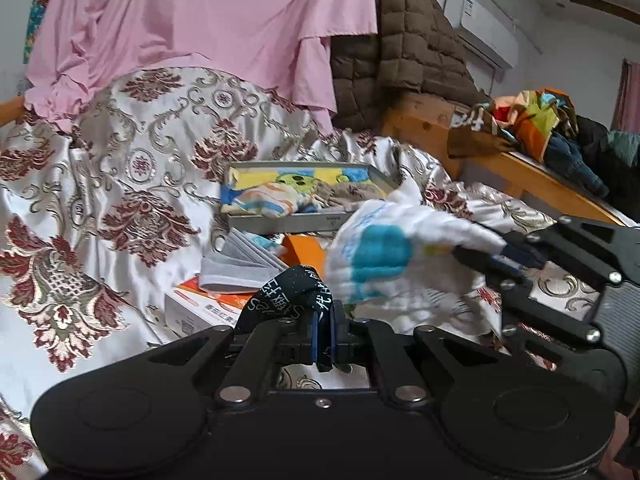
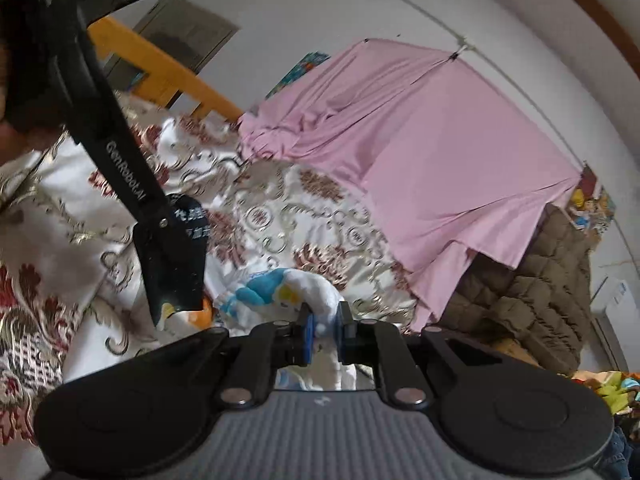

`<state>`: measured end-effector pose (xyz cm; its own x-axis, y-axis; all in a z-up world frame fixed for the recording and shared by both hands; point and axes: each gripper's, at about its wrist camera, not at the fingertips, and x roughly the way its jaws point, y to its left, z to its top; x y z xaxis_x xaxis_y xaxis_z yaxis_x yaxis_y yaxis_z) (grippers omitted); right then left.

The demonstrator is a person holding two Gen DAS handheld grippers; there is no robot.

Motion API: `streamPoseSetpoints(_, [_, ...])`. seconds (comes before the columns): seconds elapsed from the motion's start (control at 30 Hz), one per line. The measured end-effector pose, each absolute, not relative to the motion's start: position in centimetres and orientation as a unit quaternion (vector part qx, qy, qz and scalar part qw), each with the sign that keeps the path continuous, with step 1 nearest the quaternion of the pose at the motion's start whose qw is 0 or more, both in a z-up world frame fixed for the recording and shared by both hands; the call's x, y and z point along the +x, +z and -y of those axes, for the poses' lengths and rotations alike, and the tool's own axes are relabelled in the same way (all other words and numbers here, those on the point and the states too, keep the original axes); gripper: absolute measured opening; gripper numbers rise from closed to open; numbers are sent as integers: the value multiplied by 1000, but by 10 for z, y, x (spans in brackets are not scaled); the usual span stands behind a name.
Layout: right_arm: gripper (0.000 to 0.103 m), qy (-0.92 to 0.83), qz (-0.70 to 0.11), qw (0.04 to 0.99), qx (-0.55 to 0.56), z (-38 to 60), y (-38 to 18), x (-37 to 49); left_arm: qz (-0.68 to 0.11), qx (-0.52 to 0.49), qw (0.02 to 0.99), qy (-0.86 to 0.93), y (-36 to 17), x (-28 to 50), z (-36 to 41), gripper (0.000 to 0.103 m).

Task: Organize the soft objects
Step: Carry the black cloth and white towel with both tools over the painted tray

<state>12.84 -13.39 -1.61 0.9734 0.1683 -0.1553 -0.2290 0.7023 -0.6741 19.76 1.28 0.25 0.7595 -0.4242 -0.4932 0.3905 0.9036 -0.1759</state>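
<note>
My left gripper (image 1: 325, 334) is shut on a black cloth with white lettering (image 1: 290, 290); the cloth also shows in the right wrist view (image 2: 176, 256), hanging from the left gripper. My right gripper (image 2: 326, 326) is shut on a white cloth with a blue and yellow print (image 2: 276, 294). In the left wrist view the right gripper (image 1: 498, 256) comes in from the right and holds this white cloth (image 1: 384, 258) in the air above the bed. Beyond it a grey tray (image 1: 288, 222) holds folded colourful cloths (image 1: 276, 196).
A patterned white and maroon bedspread (image 1: 120, 184) covers the bed. A grey folded cloth (image 1: 236, 266) lies on a white and orange box (image 1: 200, 312). A pink sheet (image 1: 208, 20) and brown quilted jacket (image 1: 404, 44) hang behind. Clothes (image 1: 532, 120) pile on the wooden frame at right.
</note>
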Motion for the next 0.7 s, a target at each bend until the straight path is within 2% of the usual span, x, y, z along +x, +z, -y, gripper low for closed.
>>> streamPoseSetpoints(0.5, [12,91,11,936,-340,127,11,126,-222,-41,960,-165,36,178,-13,5])
streamPoseSetpoints(0.7, [12,91,34,935,-341,124,30,147,-217,-49,963,-151,53,192,-15,5])
